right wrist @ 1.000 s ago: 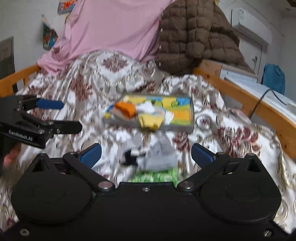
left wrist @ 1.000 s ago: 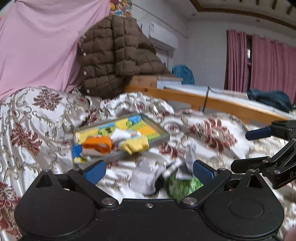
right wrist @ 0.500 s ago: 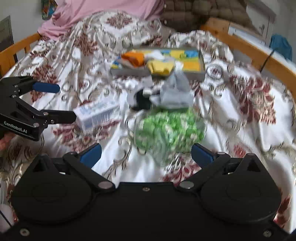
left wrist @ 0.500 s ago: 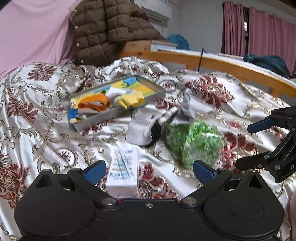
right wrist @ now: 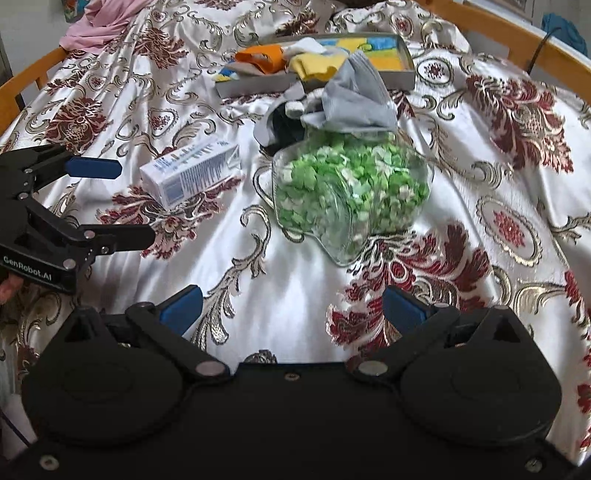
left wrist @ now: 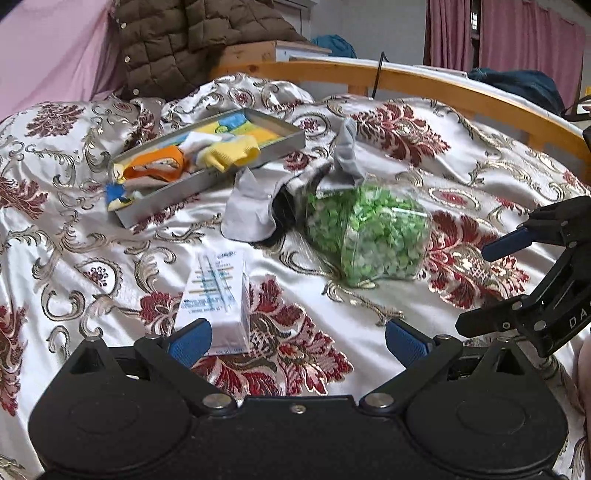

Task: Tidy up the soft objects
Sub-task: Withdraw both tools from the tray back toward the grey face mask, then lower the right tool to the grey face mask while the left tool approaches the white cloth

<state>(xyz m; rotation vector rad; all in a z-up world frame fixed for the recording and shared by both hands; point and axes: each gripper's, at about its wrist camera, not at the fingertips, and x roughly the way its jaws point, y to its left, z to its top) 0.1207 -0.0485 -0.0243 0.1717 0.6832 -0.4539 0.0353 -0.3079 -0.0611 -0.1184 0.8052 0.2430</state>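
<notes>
A grey tray (left wrist: 284, 146) (right wrist: 402, 79) on the bedspread holds an orange sock (left wrist: 155, 164) (right wrist: 262, 55), a yellow sock (left wrist: 231, 155) (right wrist: 314, 66) and other small cloths. Grey socks (left wrist: 247, 206) (right wrist: 354, 99) and a black one (right wrist: 286, 125) lie loose just in front of the tray. My left gripper (left wrist: 297, 343) (right wrist: 118, 201) is open and empty above the bedspread, near a white carton. My right gripper (right wrist: 291, 306) (left wrist: 495, 284) is open and empty, short of a clear jar.
A clear jar of green pieces (left wrist: 369, 232) (right wrist: 351, 192) lies on its side by the socks. A white carton (left wrist: 216, 288) (right wrist: 192, 171) lies to its left. A wooden bed rail (left wrist: 424, 85) runs behind; a brown jacket (left wrist: 184, 33) and pink cloth (left wrist: 48, 55) hang beyond.
Both cameras have tilted down and drawn back, so the carton and jar have come into view. Both grippers stay open and empty; the objects on the bed have not moved.
</notes>
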